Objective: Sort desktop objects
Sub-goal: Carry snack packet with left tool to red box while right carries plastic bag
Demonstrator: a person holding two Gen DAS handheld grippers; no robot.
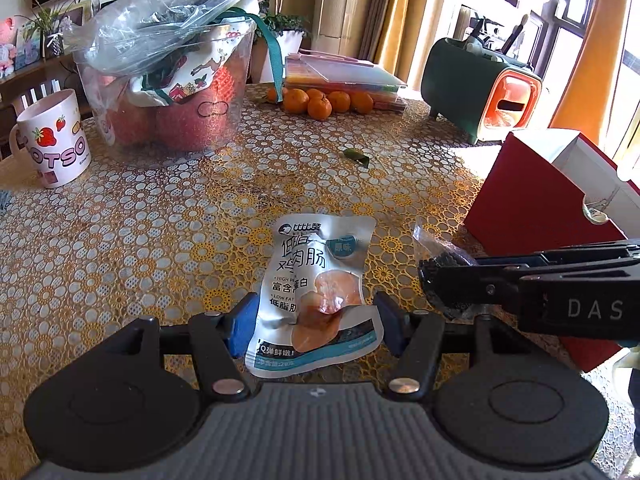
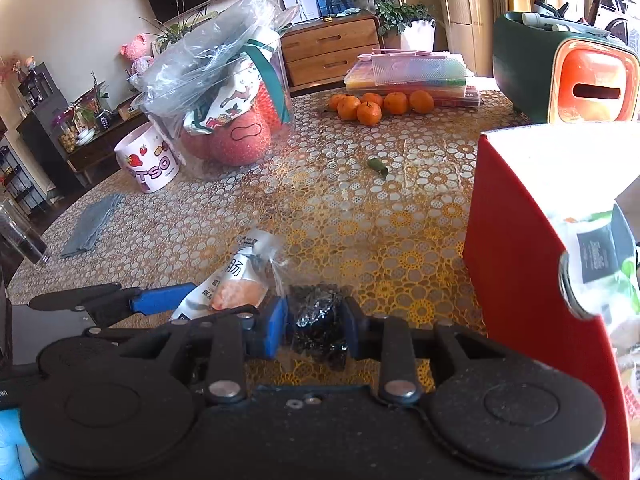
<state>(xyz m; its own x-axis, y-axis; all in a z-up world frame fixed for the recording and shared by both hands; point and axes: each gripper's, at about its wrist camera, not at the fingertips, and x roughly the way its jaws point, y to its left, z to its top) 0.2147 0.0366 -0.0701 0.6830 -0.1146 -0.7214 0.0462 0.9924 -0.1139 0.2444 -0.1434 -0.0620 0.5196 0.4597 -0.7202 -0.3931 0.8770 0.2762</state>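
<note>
A silver chicken-sausage packet (image 1: 316,296) lies on the patterned tablecloth between the blue pads of my left gripper (image 1: 316,328); the jaws stand wide on either side of it, open. It also shows in the right wrist view (image 2: 236,280). My right gripper (image 2: 316,324) is shut on a small clear bag of dark bits (image 2: 318,320), just above the table. In the left wrist view that gripper (image 1: 444,280) comes in from the right with the bag (image 1: 444,256).
A red box (image 2: 516,248) with packets inside stands at the right. Behind are a clear bucket of apples (image 1: 172,92), a strawberry mug (image 1: 52,140), tangerines (image 1: 320,102), a flat coloured case (image 1: 344,74), a green-orange holder (image 1: 480,92) and a green leaf (image 1: 356,156).
</note>
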